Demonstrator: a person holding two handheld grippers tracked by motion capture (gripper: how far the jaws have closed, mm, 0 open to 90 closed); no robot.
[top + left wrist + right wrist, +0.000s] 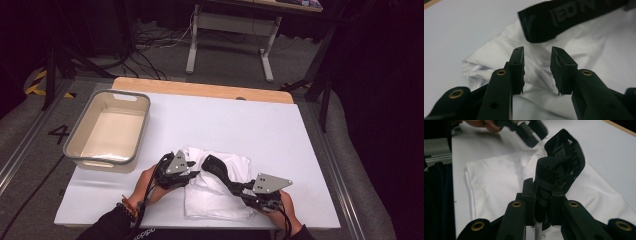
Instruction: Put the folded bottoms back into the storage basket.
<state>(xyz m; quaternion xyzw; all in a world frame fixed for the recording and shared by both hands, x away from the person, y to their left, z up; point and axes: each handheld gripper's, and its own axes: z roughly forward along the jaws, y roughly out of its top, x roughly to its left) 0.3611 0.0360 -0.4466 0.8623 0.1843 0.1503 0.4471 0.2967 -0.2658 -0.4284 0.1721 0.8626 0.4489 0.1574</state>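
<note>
A folded white cloth point(215, 200) lies near the front edge of the white table point(240, 120). A black elastic band point(216, 167) with faint lettering rests across it. My right gripper point(236, 188) is shut on one end of that black band point(560, 157), which loops up and away from the jaws point(542, 192) over the white cloth point(496, 180). My left gripper point(194, 175) sits at the cloth's left edge. Its jaws point(537, 67) stand apart above a fold of the white cloth point(599, 50) without pressing on it. The band's far end point(564, 15) lies just beyond them.
A grey-rimmed beige tub point(142, 125) stands at the table's left, its inside bare. A wooden strip point(200, 89) borders the far edge. Beyond are a desk frame and floor cables. The other hand's gripper point(529, 132) shows blurred at the top of the right gripper view.
</note>
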